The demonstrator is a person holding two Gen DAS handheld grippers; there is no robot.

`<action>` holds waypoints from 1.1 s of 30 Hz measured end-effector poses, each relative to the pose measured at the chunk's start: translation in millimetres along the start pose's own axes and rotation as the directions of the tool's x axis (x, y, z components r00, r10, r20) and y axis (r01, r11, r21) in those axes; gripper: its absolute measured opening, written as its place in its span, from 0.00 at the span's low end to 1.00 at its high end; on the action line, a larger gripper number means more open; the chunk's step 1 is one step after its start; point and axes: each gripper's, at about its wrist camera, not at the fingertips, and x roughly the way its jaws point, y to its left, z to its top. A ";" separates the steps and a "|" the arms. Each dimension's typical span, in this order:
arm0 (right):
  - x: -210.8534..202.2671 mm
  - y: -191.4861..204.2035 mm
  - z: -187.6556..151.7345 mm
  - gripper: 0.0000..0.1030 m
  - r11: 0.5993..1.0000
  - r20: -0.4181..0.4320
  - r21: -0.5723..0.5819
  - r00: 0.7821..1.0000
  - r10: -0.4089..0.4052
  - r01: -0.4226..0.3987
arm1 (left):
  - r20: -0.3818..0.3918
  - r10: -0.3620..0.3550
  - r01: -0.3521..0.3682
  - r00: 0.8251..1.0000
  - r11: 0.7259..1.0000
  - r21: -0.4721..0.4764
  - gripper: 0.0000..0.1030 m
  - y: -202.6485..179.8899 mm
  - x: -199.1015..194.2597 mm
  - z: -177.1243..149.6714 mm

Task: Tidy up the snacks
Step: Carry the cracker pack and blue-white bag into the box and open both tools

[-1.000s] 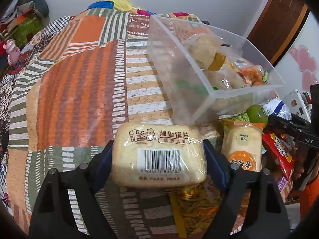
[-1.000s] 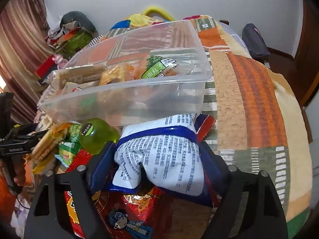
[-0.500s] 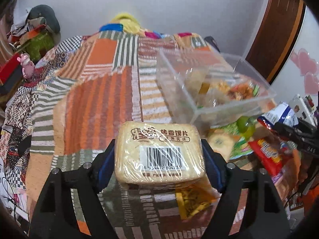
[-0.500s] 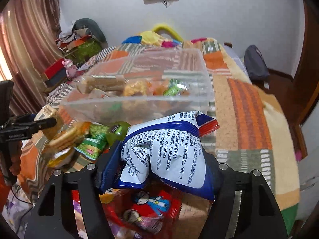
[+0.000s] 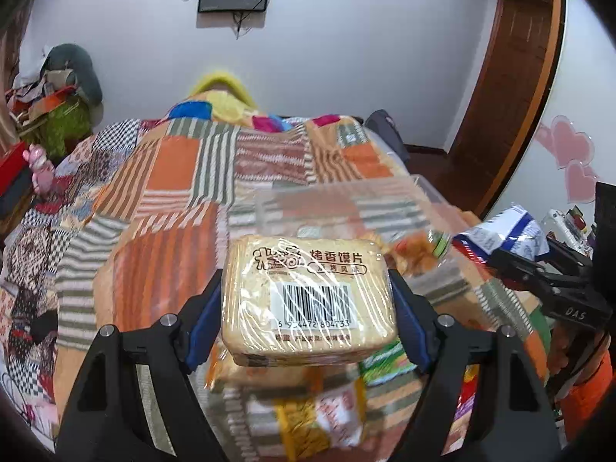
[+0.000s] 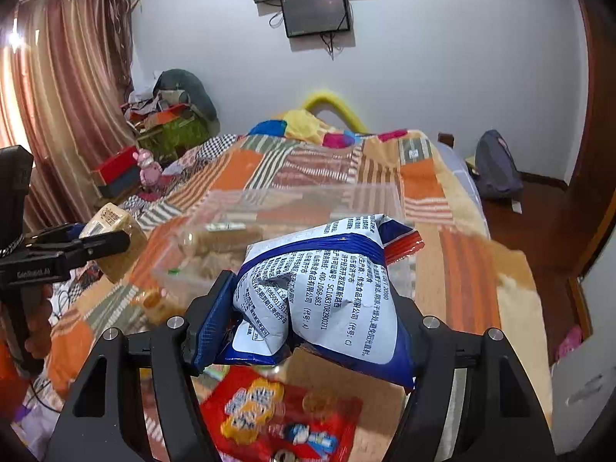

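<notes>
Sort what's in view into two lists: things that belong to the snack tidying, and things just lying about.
Job:
baked bun slices pack in the left gripper
blue-and-white bag in the right gripper
clear bin
red snack packet

Lying about:
backpack
pink toy
wall screen

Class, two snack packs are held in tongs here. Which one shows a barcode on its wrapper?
The tan bread-slice pack in the left tongs: a black barcode sits on its clear wrap. The blue-and-white bag in the right tongs shows only printed text.
</notes>
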 end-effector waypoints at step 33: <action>66.7 -23.2 34.1 0.74 0.997 -0.101 -0.020 0.991 -0.082 0.081 | -0.020 -0.036 0.037 0.999 0.999 0.016 0.82 -40.6 72.0 47.6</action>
